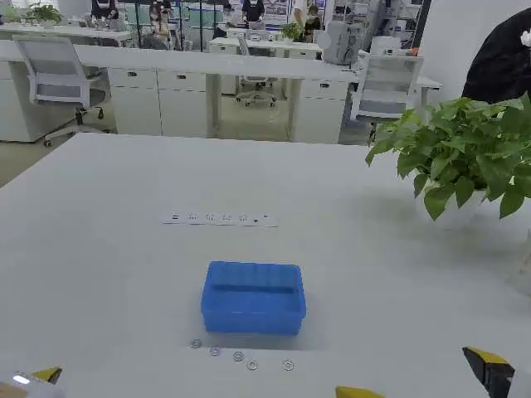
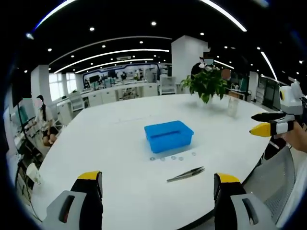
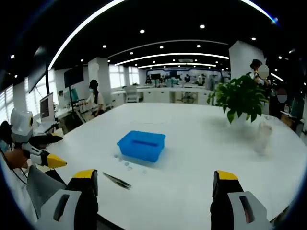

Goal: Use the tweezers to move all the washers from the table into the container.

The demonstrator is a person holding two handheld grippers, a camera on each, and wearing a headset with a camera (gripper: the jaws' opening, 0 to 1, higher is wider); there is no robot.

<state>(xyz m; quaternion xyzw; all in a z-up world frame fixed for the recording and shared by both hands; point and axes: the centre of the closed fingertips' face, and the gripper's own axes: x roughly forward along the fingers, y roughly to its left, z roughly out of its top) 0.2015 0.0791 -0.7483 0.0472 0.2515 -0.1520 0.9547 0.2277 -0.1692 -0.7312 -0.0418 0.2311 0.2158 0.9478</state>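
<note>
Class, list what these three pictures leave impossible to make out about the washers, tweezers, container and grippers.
Washers: right gripper view, too small to count.
Tweezers: left gripper view, tips too small to judge.
Container: both gripper views, near wall hides its floor.
Fingers: head view, cut off by the bottom edge.

- Right gripper [image 3: 156,177]: jaws wide apart, empty, at the table's [image 3: 201,153] near edge
- Blue container [image 3: 142,145] mid-table, washers [image 3: 128,166] lined along its near side
- Tweezers [image 3: 116,180] flat between washers and near edge
- Left gripper [image 3: 52,151] beyond the left edge
</note>
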